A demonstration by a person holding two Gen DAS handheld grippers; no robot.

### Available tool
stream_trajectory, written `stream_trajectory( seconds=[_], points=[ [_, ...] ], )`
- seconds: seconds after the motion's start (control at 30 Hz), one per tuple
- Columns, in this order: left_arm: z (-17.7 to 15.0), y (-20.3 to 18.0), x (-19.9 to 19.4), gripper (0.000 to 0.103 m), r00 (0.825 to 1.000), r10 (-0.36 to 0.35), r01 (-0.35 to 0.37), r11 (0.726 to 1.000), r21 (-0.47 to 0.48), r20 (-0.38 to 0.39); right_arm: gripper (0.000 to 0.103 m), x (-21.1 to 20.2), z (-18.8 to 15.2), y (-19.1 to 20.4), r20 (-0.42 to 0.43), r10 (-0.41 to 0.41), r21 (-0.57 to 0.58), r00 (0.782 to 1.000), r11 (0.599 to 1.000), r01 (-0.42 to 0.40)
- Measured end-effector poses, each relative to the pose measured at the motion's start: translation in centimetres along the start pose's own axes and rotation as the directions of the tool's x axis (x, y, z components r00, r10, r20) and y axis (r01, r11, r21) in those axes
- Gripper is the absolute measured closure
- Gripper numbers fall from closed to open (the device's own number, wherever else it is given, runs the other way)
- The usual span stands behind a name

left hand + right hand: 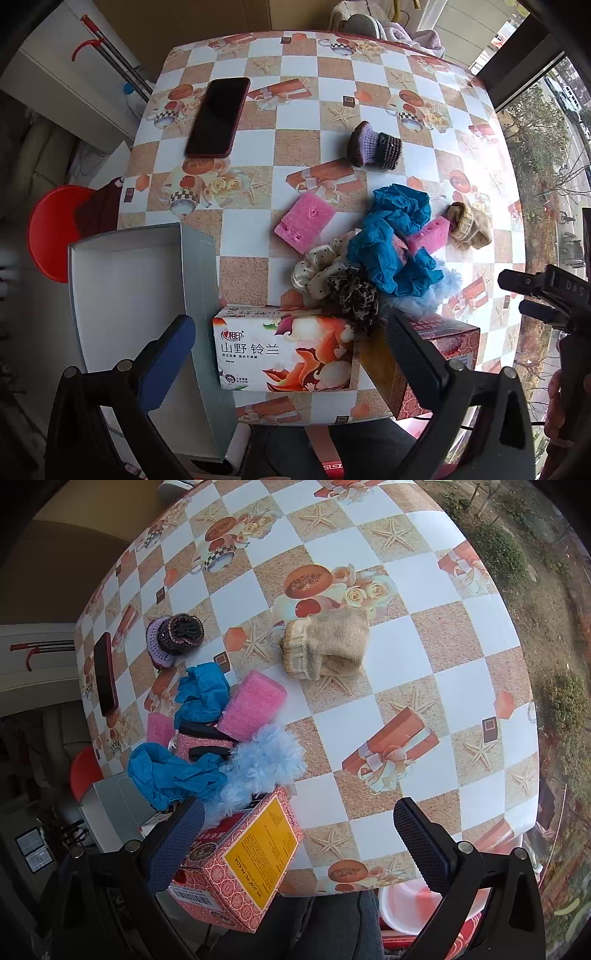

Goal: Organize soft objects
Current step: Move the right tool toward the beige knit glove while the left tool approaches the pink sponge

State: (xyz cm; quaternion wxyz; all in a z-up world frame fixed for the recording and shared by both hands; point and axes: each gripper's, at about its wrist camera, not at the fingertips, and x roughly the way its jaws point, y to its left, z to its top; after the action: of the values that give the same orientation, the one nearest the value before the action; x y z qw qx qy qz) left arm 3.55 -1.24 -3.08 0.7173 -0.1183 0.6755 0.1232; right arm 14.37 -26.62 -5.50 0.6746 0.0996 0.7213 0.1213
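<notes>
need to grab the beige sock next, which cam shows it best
The right wrist view: the beige sock lies whole and unobstructed on the table, its ribbed cuff clear. In the left wrist view it is small, near the right edge, touching a pink sponge.

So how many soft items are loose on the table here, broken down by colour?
Pink foam sponges: 2
Crumpled blue cloth: 1
Fluffy light-blue piece: 1
Beige knitted sock: 1
Purple-and-brown crocheted piece: 1
Cream dotted scrunchie: 1
Dark leopard-print scrunchie: 1
Total: 8
</notes>
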Motion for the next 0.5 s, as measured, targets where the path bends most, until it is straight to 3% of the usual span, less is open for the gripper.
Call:
stream_trajectory(
  seconds=[0.3, 0.5],
  points=[
    [2.0, 1.2, 3.4, 0.000, 0.999, 0.026, -0.026, 1.000, 0.003, -0.048, 0.000, 1.1, 0.1, -0.6, -0.022, -0.034, -0.003, 0.999, 0.999, 0.034],
    [4.4, 1.2, 5.9, 0.000, 0.998, 0.057, -0.056, 0.998, 0.042, -0.030, 0.000, 1.6, 0.4, -1.1, -0.032, -0.061, -0.004, 0.998, 0.998, 0.061]
  ],
)
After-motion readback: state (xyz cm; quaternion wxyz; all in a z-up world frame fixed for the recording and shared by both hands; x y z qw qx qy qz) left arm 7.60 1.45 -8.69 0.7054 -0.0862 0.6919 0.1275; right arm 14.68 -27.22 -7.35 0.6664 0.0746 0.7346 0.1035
